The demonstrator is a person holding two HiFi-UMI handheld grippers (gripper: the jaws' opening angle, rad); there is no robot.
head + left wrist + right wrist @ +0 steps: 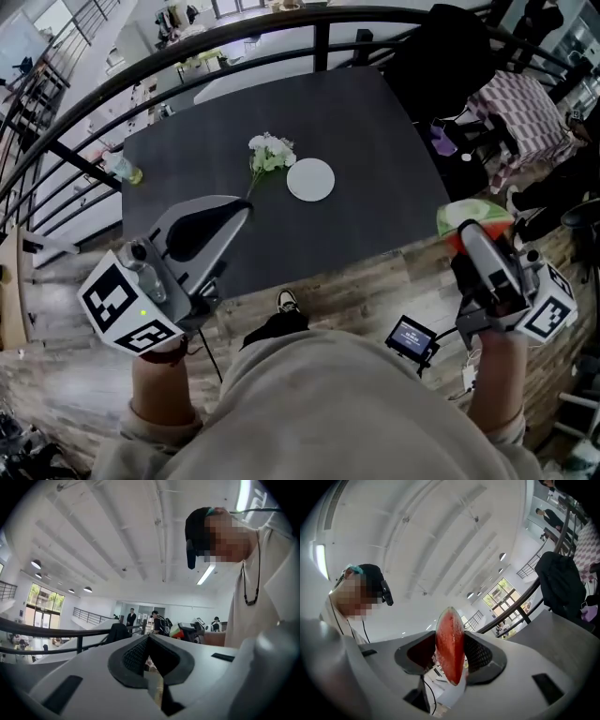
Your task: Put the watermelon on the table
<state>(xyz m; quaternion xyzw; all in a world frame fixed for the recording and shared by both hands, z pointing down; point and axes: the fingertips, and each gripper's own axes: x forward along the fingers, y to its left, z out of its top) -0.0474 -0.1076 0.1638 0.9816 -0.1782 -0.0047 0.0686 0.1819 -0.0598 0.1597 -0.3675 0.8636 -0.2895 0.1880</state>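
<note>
A watermelon slice (473, 217) with red flesh and a green rind is held upright off the right edge of the dark table (375, 159). My right gripper (469, 232) is shut on it. In the right gripper view the watermelon slice (449, 653) stands on edge between the two pads of the right gripper (450, 637). My left gripper (246, 208) hangs over the table's near left part with its jaws together and nothing in them. In the left gripper view the tips of the left gripper (149, 638) meet, and the watermelon slice (176, 631) shows far off.
On the table lie a white plate (310, 179) and a bunch of white flowers (269, 155), with a bottle (124, 169) at its left corner. A black railing (187, 56) curves behind. A dark jacket (450, 56) hangs at the back right. A small screen (412, 337) sits low by my right hand.
</note>
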